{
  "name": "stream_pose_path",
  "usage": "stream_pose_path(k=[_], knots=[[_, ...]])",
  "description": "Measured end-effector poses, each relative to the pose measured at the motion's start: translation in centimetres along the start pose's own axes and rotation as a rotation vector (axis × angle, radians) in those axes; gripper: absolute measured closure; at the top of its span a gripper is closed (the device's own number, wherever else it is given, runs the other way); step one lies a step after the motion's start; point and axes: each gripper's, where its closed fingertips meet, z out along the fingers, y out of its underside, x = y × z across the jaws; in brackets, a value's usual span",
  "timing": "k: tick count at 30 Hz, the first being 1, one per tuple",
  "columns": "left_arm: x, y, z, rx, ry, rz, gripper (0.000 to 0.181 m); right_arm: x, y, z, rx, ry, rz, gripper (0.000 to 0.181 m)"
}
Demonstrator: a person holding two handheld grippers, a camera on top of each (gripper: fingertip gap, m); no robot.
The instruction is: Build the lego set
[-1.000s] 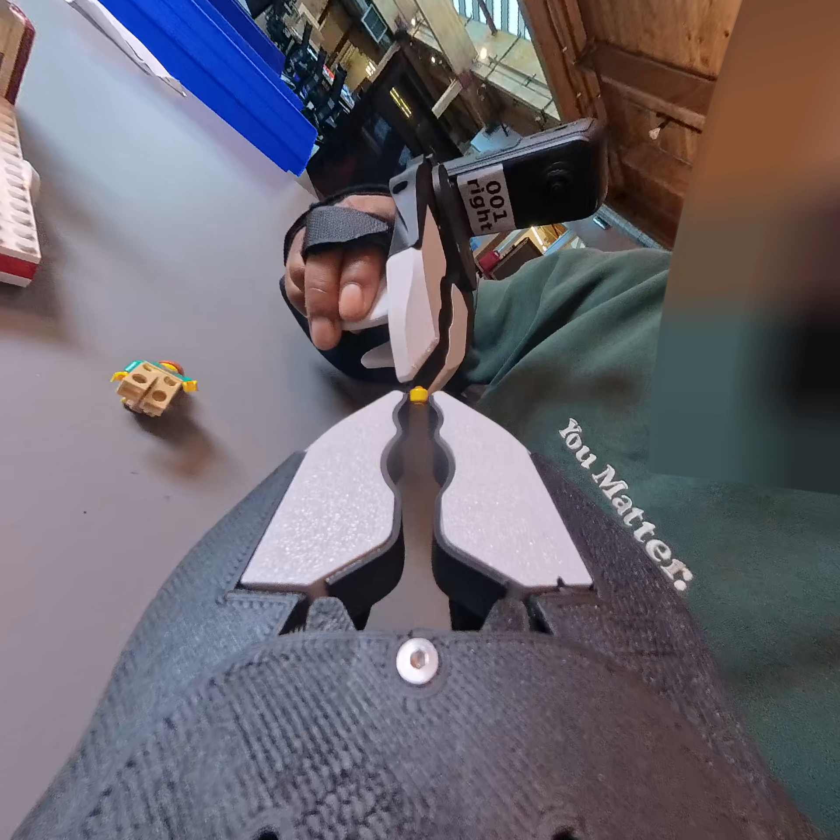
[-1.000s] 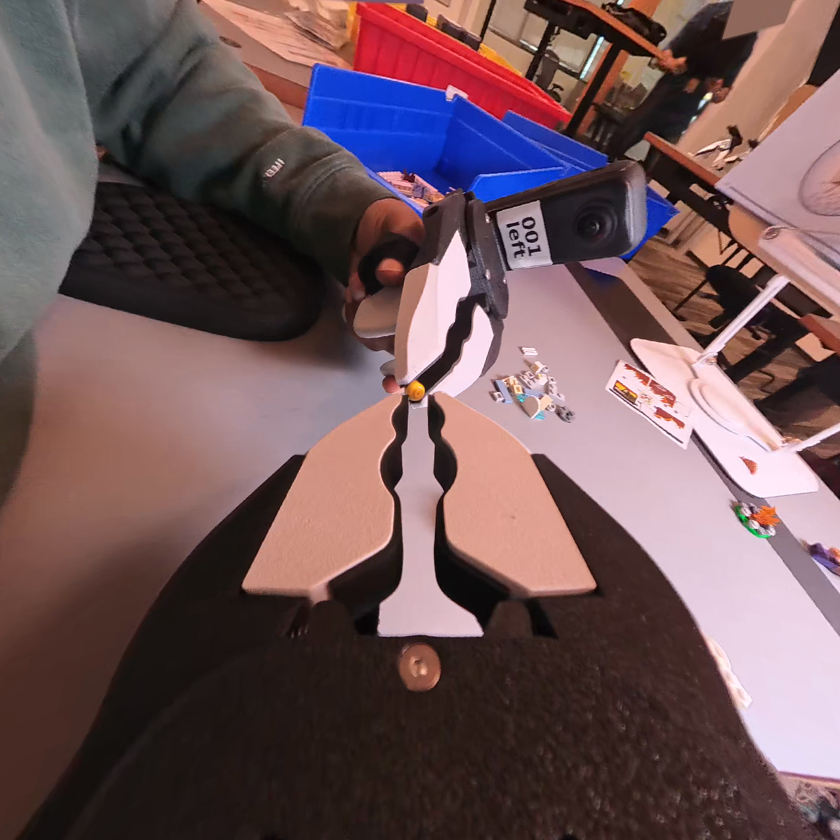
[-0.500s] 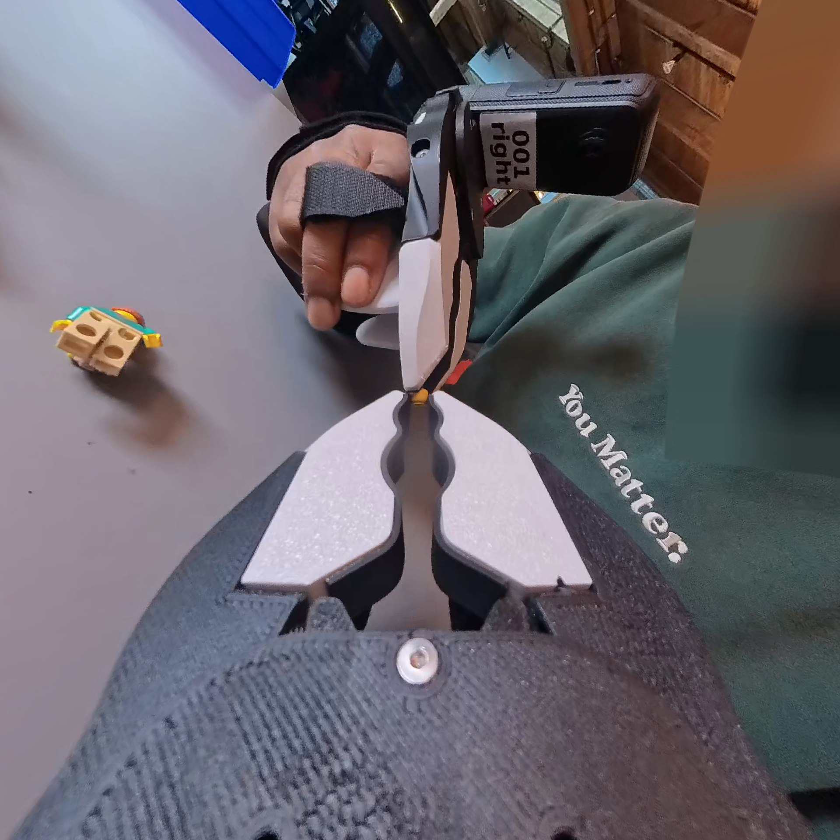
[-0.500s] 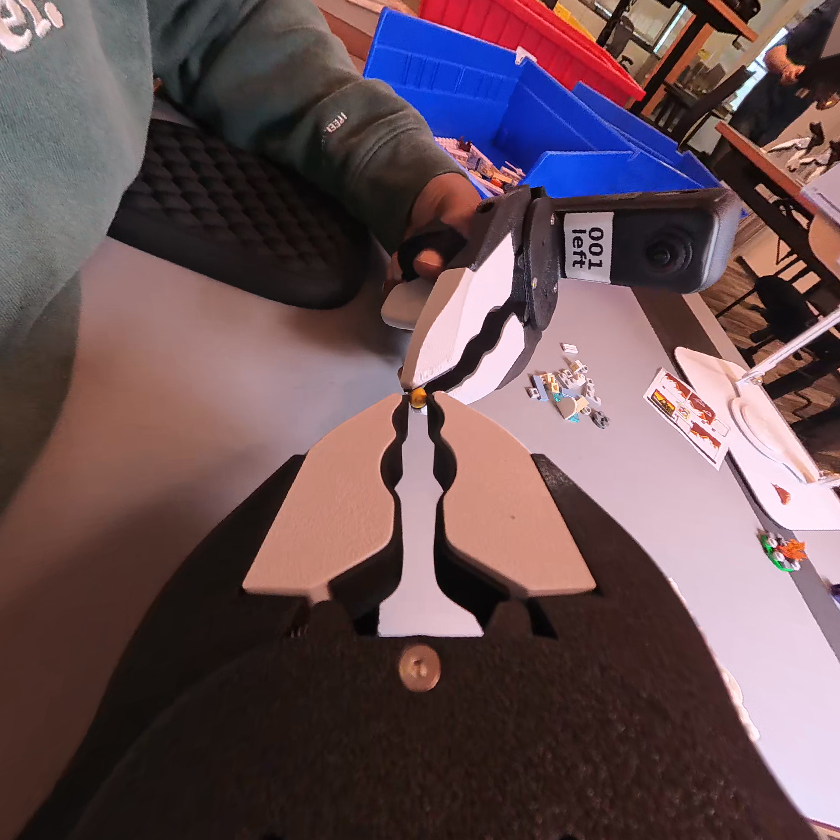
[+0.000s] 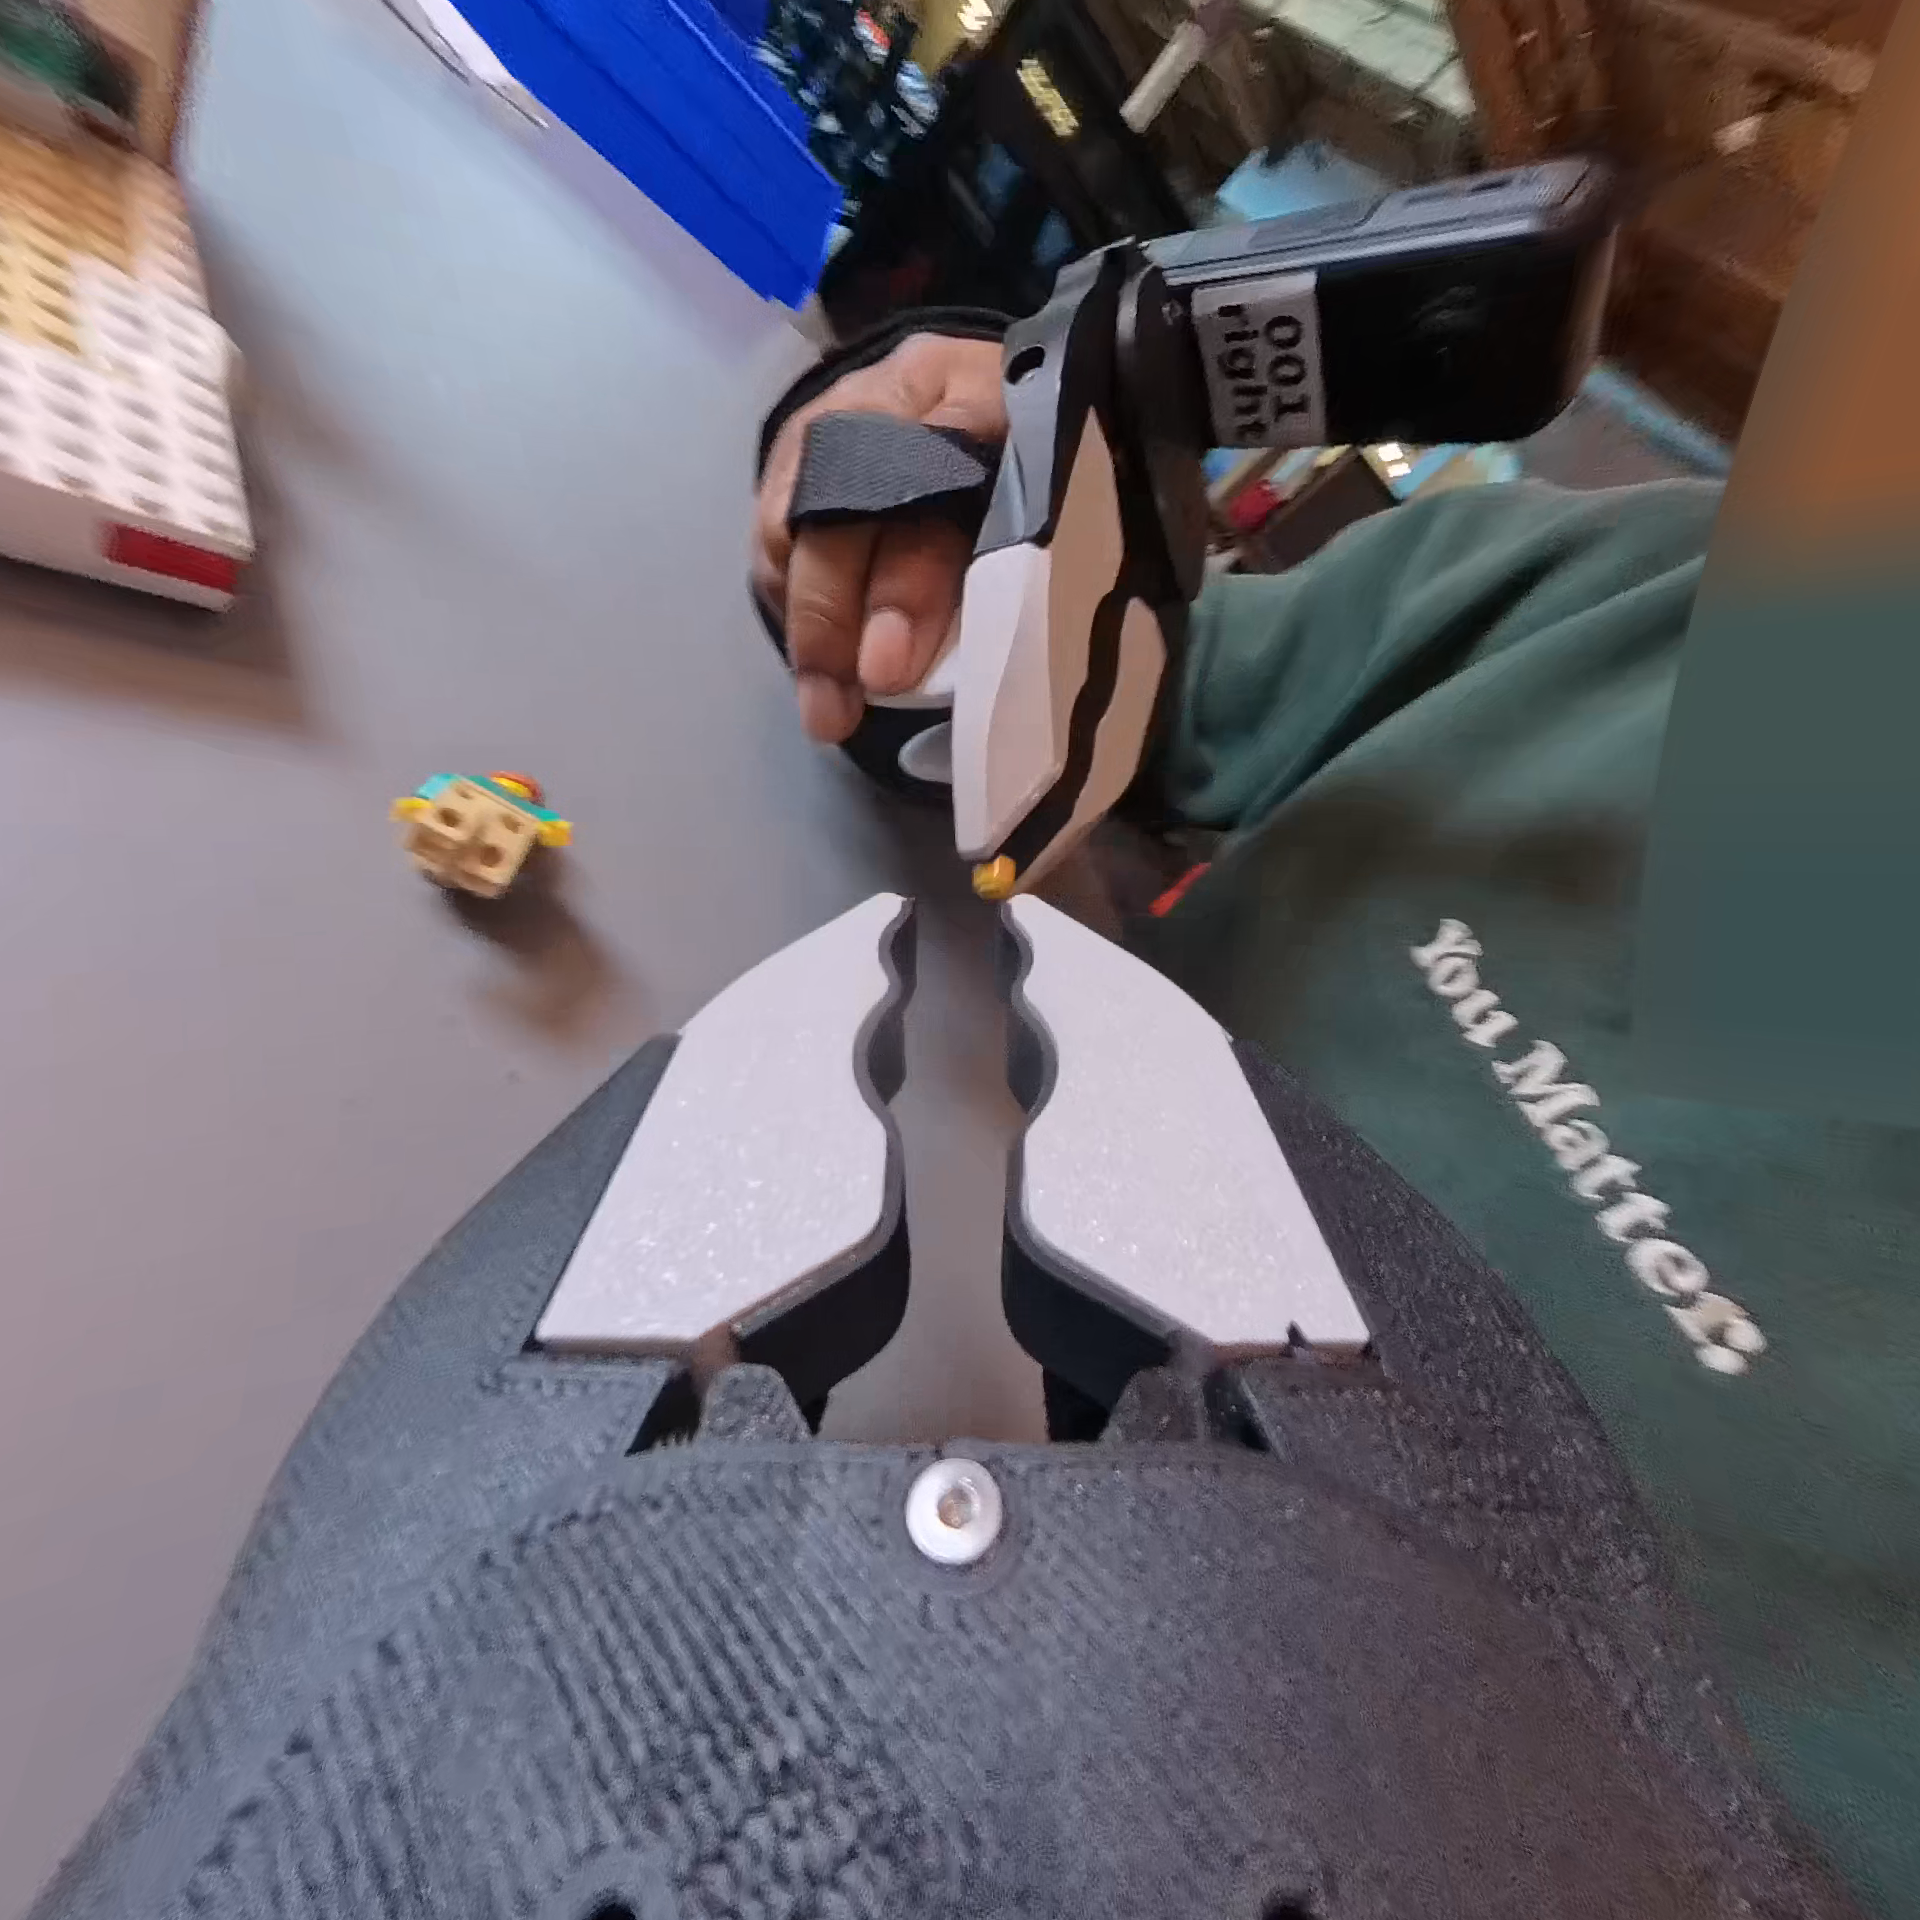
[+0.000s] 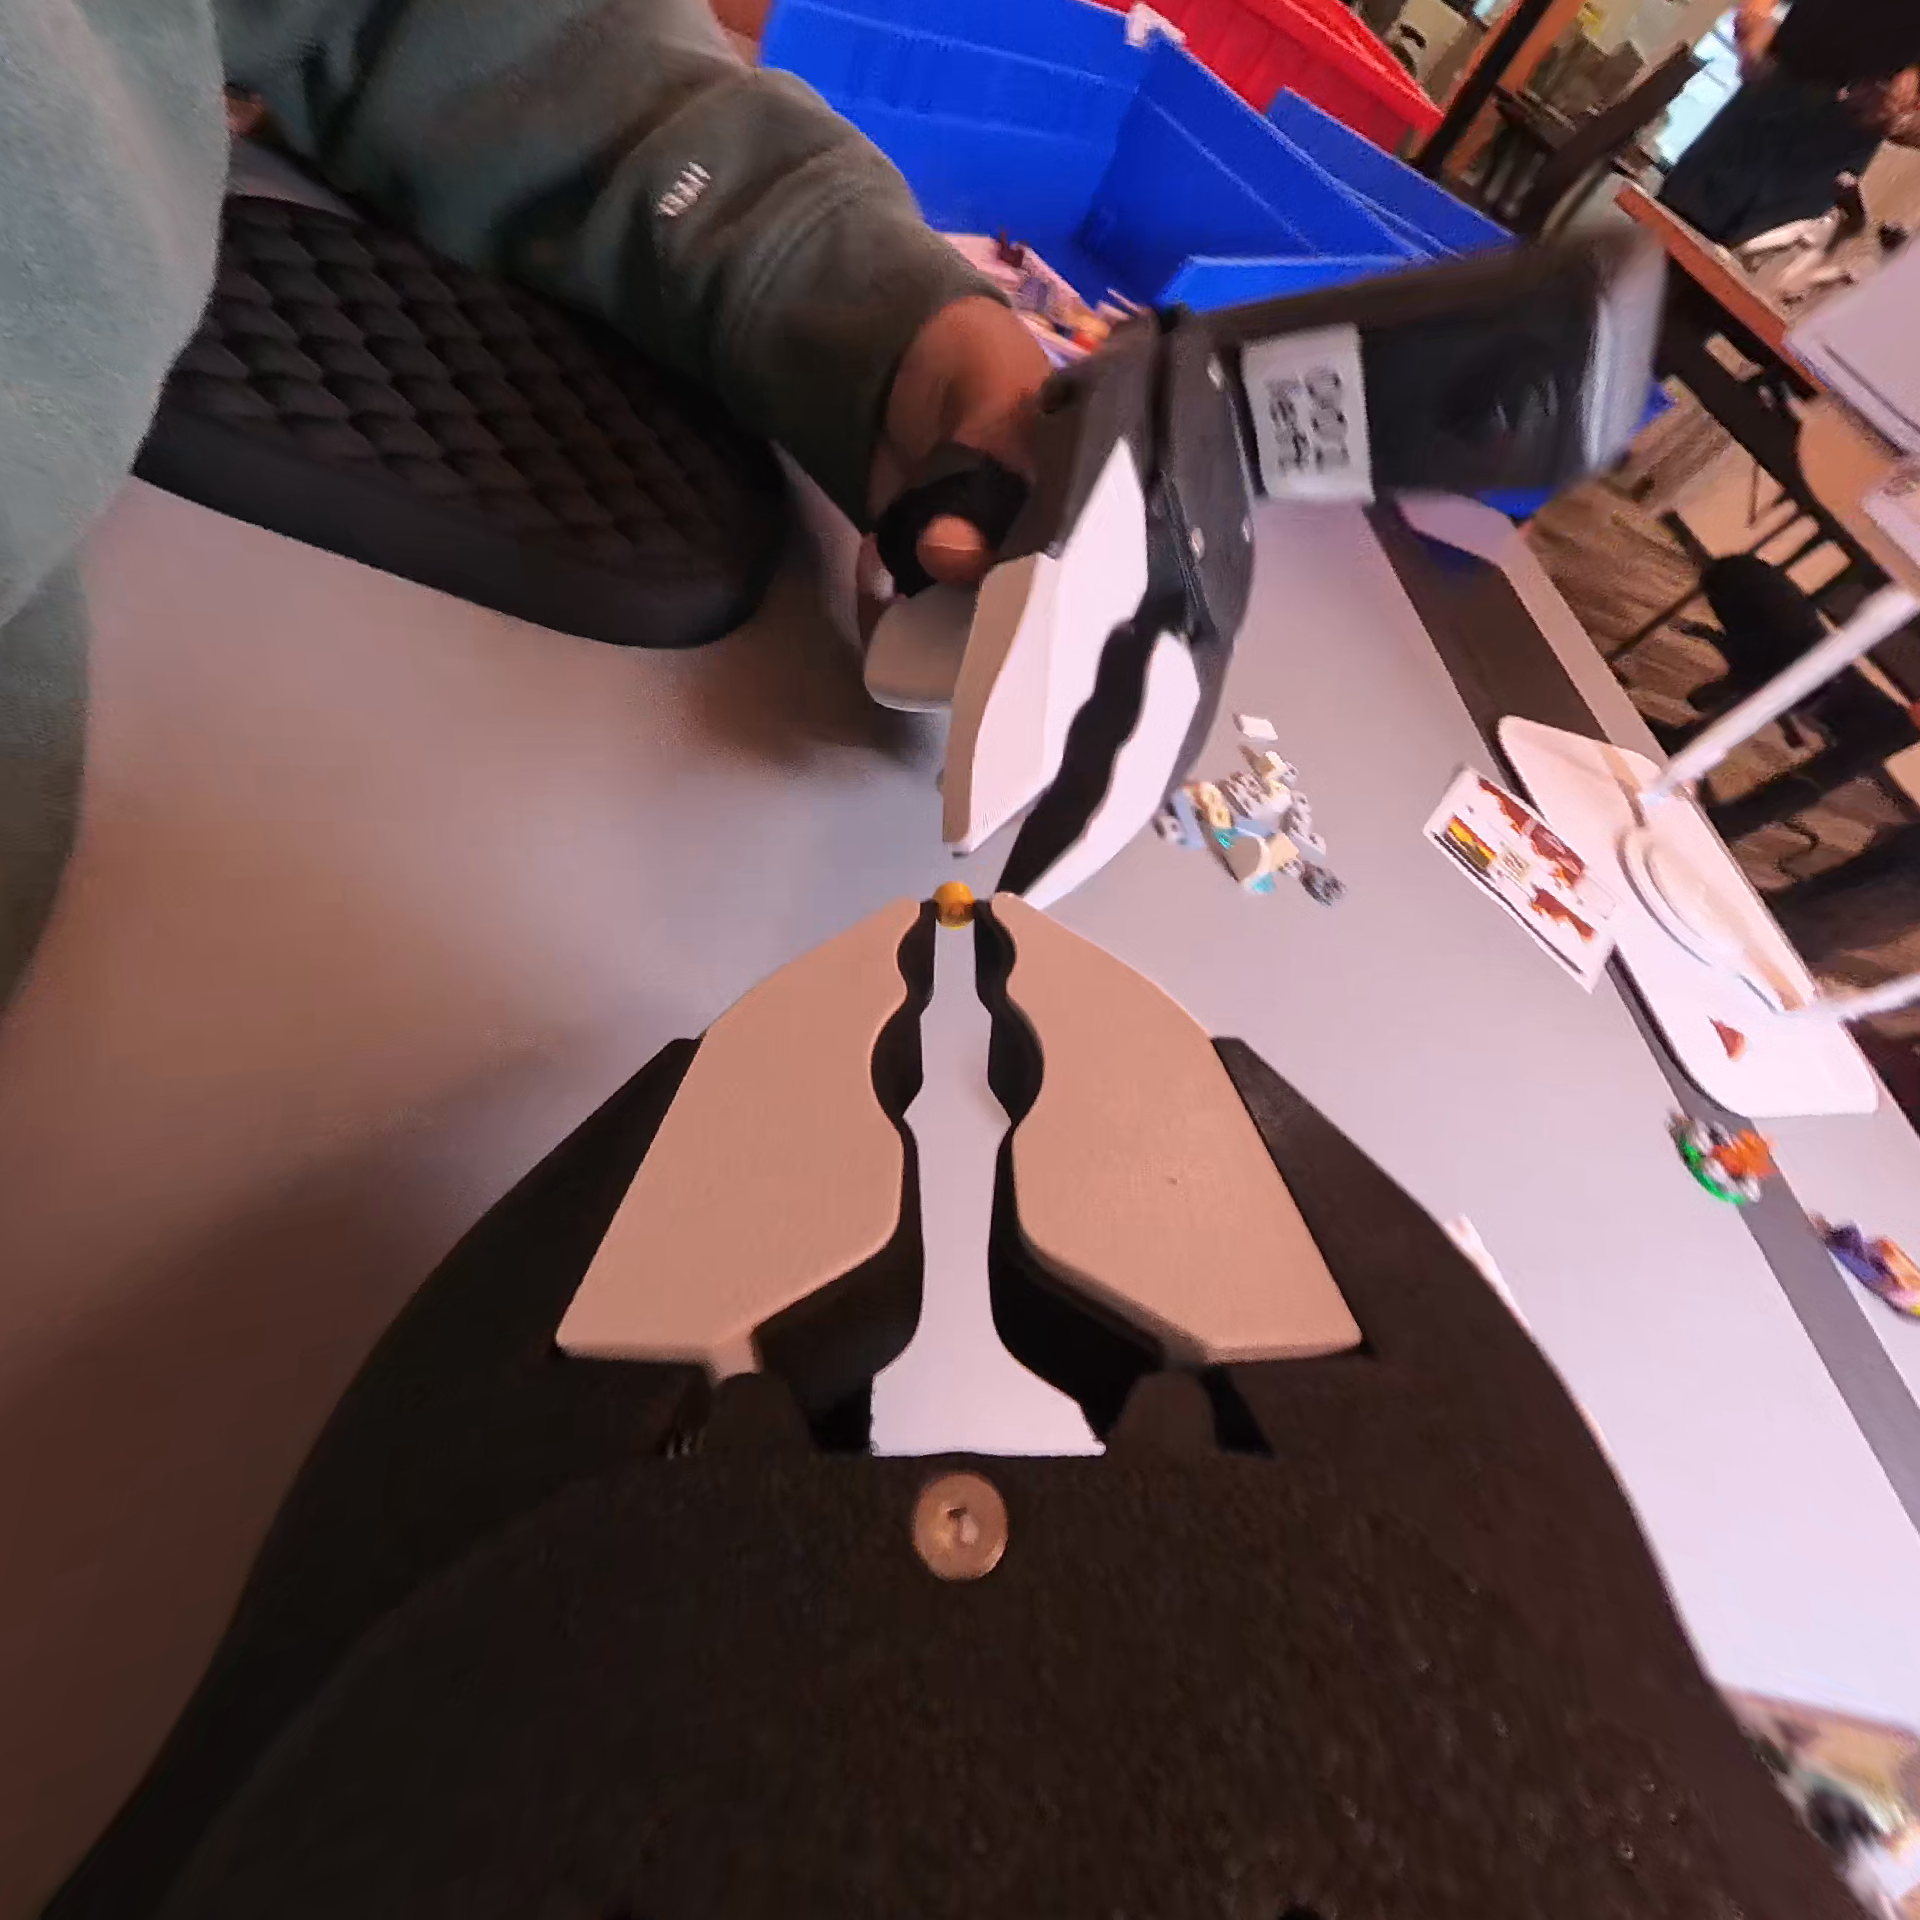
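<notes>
Progress: early, by judgement. One small tan, teal and yellow brick sub-assembly lies finished or part-finished on the grey tabletop, off to the left of the left fingers; most parts lie loose, so the bulk of the build is left.

Item 1. Tiny round yellow-orange stud piece: pinched at the very tips of the right gripper, whose jaws are clenched on it with only a narrow gap behind. In the left wrist view the same stud sits at the tips of the right gripper, just ahead of the left fingertips and toward their right side.

Item 2. Left gripper: jaws released, a clear gap between the tips, nothing held; the stud is just beyond them, not between them.

Item 3. Heap of loose pale-blue and white small bricks: ahead and right of the right fingers.

Item 4. Printed sticker sheet: farther right of that heap.

Item 5. White studded baseplate with red edge: far left of the left fingers.

Item 6. Blue plastic bins: farthest back, beyond the green sleeve.
</notes>
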Motion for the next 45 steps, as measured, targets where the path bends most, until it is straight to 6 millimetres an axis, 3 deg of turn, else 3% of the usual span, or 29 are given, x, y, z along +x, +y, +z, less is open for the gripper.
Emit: stream_pose_path(k=[2, 5, 7, 11, 15, 19, 21, 25, 28, 30, 36, 45], knots=[[-1.9, -0.8, -0.7, -0.023, -0.178, 0.131, 0.164, 1.4, 0.8, -1.1, -0.023, 0.033, 0.040, 0.174], [-5.3, -1.4, -1.6, -0.190, -0.484, 0.373, 0.157, 3.3, 2.7, -2.9, -0.091, 0.075, 0.103, 0.174], [-6.3, -1.8, -1.2, -0.301, -0.579, 0.498, 0.155, 4.1, 4.0, -3.7, -0.143, 0.100, 0.132, 0.174], [-7.5, -1.7, 1.3, -0.543, -0.638, 0.640, 0.149, 4.7, 5.6, -4.5, -0.198, 0.130, 0.159, 0.174], [-9.6, -0.6, 1.4, -0.815, -0.715, 0.704, 0.142, 4.8, 5.7, -5.1, -0.197, 0.140, 0.162, 0.174], [-9.9, 0.0, 1.1, -0.899, -0.696, 0.661, 0.159, 4.7, 5.4, -5.3, -0.183, 0.144, 0.156, 0.174], [-9.2, -0.5, 1.2, -0.809, -0.660, 0.622, 0.159, 4.8, 5.1, -5.5, -0.168, 0.150, 0.154, 0.174], [-4.4, -3.1, 2.3, -0.292, -0.304, 0.283, 0.160, 4.8, 3.2, -5.6, -0.074, 0.163, 0.152, 0.174], [-1.2, -5.4, 1.2, 0.055, -0.034, 0.072, 0.160, 4.6, 1.1, -5.6, 0.040, 0.142, 0.174, 0.174], [0.0, -6.1, 0.4, 0.194, 0.097, -0.041, 0.160, 4.2, -0.5, -5.4, 0.119, 0.106, 0.200, 0.174], [1.3, -5.2, 0.9, 0.207, 0.183, -0.093, 0.160, 4.3, -3.1, -4.1, 0.205, 0.054, 0.244, 0.174], [1.1, -5.3, 0.5, 0.215, 0.174, -0.123, 0.161, 4.6, -2.4, -3.4, 0.160, 0.021, 0.297, 0.174]])
